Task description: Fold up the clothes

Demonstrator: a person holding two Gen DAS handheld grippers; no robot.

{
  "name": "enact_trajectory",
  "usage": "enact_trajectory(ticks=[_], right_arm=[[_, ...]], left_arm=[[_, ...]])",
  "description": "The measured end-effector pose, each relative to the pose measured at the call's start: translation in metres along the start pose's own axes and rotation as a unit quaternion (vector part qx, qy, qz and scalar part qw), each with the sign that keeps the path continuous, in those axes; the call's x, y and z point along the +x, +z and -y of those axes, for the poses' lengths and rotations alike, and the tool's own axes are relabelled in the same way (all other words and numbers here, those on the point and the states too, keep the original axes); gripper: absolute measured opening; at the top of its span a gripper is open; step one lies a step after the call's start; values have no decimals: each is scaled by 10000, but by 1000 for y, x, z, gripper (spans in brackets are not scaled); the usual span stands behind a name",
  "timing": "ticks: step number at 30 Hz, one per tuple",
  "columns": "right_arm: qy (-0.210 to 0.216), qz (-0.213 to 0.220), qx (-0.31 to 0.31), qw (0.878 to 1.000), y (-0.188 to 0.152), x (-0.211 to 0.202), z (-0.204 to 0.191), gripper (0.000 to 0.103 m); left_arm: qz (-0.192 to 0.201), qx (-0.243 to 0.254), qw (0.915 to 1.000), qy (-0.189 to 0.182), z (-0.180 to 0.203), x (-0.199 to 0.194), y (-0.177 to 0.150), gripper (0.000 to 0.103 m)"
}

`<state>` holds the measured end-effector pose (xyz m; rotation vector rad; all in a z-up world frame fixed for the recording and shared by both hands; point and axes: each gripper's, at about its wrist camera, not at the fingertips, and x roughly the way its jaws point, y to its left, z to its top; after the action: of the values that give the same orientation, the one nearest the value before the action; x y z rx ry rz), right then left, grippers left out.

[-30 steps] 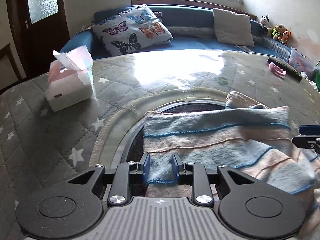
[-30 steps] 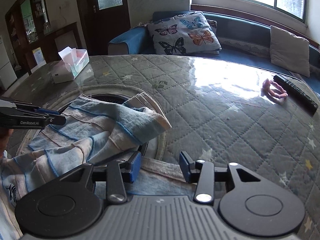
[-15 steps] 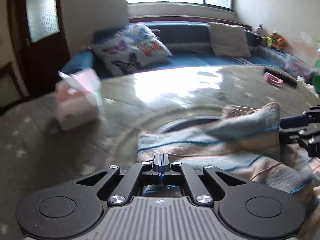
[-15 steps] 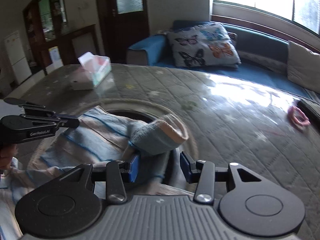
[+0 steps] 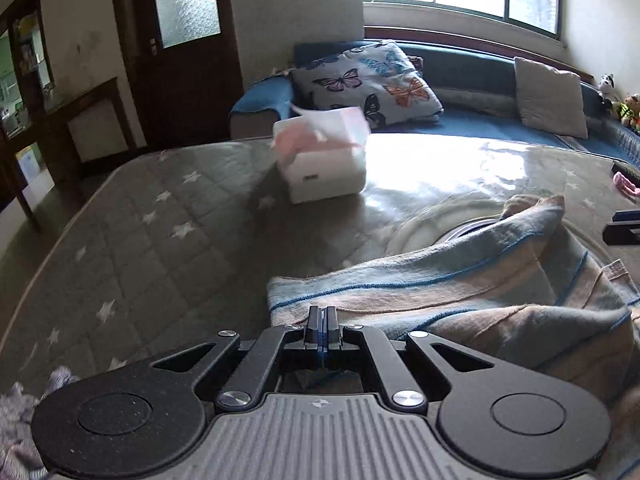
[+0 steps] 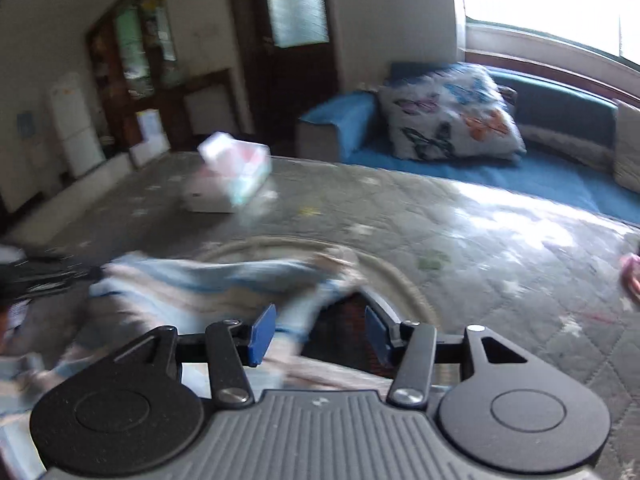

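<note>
A light blue and peach striped cloth lies bunched on the quilted table cover, over a round ring in the table. My left gripper is shut on the cloth's near hem, with a blue thread showing under the pads. In the blurred right wrist view the same cloth stretches from the left gripper at the far left to my right gripper. The right jaws stand apart. A fold of cloth lies between them next to the left pad, clear of the right pad. The right gripper's tip shows at the left view's right edge.
A white and pink tissue box stands on the table beyond the cloth. A dark hole sits inside the ring. A pink item lies at the far right. A blue sofa with a butterfly pillow runs behind the table.
The left gripper closed on the cloth's hem and swung left, pulling the cloth along. The right gripper followed leftward, with a fold of cloth now between its slightly wider jaws.
</note>
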<state>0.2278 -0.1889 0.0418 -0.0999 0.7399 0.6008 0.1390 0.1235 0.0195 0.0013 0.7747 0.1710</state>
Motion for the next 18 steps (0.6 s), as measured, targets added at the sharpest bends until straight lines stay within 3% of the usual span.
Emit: enact_trajectory(ticks=[6, 13, 18], right_arm=[[-84, -386, -120, 9991, 5, 48, -8, 49], [919, -229, -408, 9947, 15, 54, -45, 48], [738, -247, -207, 9967, 22, 63, -37, 48]], left_arm=[[-3, -168, 9999, -9, -8, -5, -6, 0], [-86, -388, 9991, 117, -22, -12, -17, 1], [-210, -511, 9984, 129, -34, -9, -22, 4]])
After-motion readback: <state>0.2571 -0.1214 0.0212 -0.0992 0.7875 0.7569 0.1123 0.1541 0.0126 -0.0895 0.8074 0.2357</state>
